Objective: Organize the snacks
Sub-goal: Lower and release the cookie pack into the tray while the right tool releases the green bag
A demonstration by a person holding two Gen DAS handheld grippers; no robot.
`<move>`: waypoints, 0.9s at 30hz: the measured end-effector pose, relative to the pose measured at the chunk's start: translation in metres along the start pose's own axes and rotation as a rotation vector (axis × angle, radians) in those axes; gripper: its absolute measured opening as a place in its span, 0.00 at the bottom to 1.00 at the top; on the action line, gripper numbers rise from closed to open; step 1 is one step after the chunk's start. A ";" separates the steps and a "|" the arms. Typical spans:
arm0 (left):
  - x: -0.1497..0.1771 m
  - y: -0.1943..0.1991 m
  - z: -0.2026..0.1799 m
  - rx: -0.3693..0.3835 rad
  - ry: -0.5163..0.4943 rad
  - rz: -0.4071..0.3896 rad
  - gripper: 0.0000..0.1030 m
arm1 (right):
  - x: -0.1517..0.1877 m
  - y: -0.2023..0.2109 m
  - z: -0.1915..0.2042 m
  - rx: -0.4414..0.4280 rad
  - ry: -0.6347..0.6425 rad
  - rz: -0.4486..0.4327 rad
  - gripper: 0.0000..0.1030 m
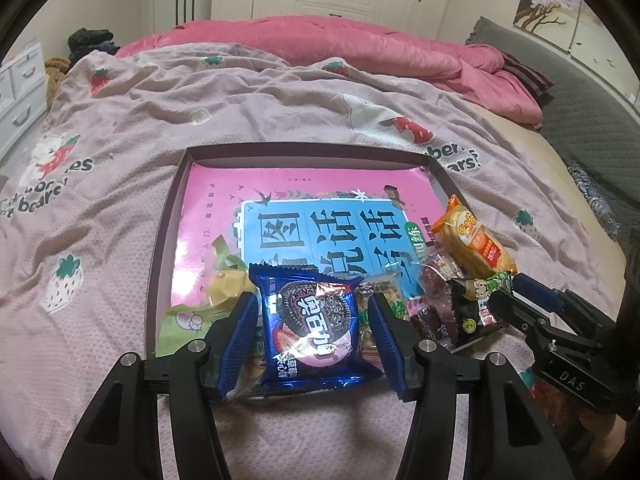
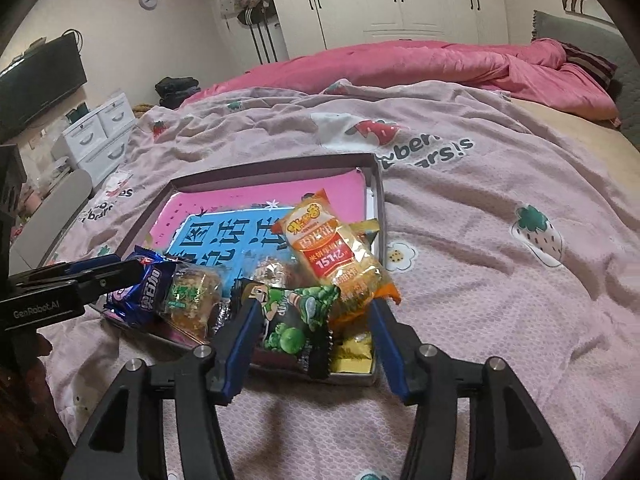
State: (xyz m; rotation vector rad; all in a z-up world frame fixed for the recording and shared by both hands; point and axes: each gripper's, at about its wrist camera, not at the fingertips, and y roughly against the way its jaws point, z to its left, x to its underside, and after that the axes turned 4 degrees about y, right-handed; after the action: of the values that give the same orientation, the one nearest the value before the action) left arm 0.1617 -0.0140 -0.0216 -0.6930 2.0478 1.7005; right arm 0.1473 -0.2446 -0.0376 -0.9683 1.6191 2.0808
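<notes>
Blue cookie packet [image 1: 310, 330] lies between left tongs [image 1: 312, 334], pads apart beside it; green-black packet [image 2: 298, 320] between right tongs [image 2: 312, 344], likewise unclamped. Both rest in tray [image 1: 168, 216] on bed (gathered for sorting, presumably).

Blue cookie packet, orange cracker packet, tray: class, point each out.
Blue cookie packet [image 1: 310, 330], left wrist view, on its printed front.
Orange cracker packet [image 2: 338, 264], right wrist view, on its red label.
Tray [image 1: 304, 151], left wrist view, far rim.
</notes>
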 end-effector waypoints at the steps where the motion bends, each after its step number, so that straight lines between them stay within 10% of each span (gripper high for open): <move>1: 0.000 0.000 0.000 -0.001 0.000 0.002 0.57 | 0.000 0.000 -0.001 0.007 -0.003 0.004 0.55; 18: 0.004 0.017 -0.004 -0.013 -0.024 -0.019 0.73 | -0.007 0.031 0.006 -0.007 0.004 -0.127 0.59; 27: 0.004 0.039 -0.005 -0.020 -0.024 -0.065 0.75 | -0.019 0.065 0.022 0.007 0.005 -0.241 0.79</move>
State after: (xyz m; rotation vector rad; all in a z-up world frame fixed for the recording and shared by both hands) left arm 0.1351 -0.0142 0.0083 -0.7345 1.9727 1.6869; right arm 0.1129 -0.2404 0.0252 -1.1074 1.4326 1.9108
